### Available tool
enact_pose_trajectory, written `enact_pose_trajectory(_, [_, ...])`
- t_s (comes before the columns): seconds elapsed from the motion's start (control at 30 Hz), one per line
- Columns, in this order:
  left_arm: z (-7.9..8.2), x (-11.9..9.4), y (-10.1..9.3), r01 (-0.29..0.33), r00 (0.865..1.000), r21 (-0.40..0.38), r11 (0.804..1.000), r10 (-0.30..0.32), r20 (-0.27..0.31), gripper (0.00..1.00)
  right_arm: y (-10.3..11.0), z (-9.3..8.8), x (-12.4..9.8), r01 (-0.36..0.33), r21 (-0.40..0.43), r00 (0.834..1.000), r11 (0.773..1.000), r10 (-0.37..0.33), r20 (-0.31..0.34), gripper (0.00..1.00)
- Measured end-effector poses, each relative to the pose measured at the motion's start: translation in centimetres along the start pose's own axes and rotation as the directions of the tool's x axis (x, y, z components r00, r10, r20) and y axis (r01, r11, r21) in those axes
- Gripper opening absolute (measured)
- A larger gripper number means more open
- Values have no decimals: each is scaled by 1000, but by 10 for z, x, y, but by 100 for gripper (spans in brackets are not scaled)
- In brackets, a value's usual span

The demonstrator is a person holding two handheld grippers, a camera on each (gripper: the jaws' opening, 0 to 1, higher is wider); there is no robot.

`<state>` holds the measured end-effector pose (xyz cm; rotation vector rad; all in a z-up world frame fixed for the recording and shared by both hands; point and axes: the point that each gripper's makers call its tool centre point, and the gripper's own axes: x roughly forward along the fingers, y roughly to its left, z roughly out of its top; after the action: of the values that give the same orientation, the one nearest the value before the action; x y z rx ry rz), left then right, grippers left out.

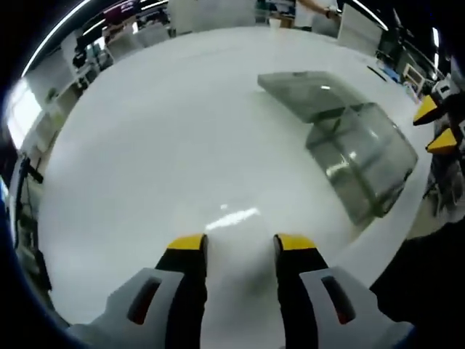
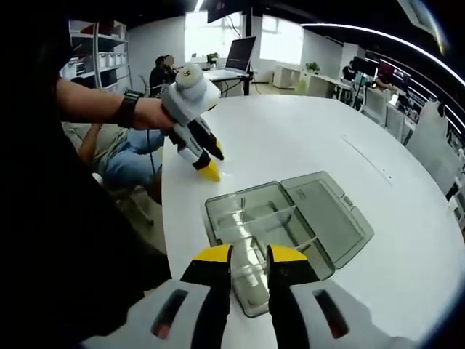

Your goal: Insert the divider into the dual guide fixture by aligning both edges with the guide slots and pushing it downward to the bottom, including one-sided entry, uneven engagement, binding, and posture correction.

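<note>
While I hold both tools above the white counter, the clear plastic box lies on it with its hinged lid swung flat open. My right tool hovers over the box's near end, jaws slightly apart, pinching nothing. My left tool hangs over bare counter, jaws parted and empty, well apart from the box. I cannot pick out the divider for certain.
</note>
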<state>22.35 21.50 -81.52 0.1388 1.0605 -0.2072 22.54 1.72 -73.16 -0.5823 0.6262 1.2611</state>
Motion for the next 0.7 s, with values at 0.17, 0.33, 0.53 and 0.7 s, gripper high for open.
enact_pose_trajectory(0.17, [1,3,1,7,996,18,1000,-5,-89,34,2,1,2,-9,-17,1000,1000,9,-2,14])
enact_pose_trajectory(0.33, [3,4,0,-1,991,18,1000,3,-135,32,-1,-2,0,-5,-16,1000,1000,5,-1,13])
enact_pose_trajectory(0.53, [5,5,-15,88,991,188,978,-66,-120,30,-6,-6,-4,3,-16,1000,1000,-4,-2,12])
enact_pose_trajectory(0.7, [4,5,-19,101,986,203,974,-71,-149,30,-9,-4,-5,12,-3,1000,1000,-12,12,11])
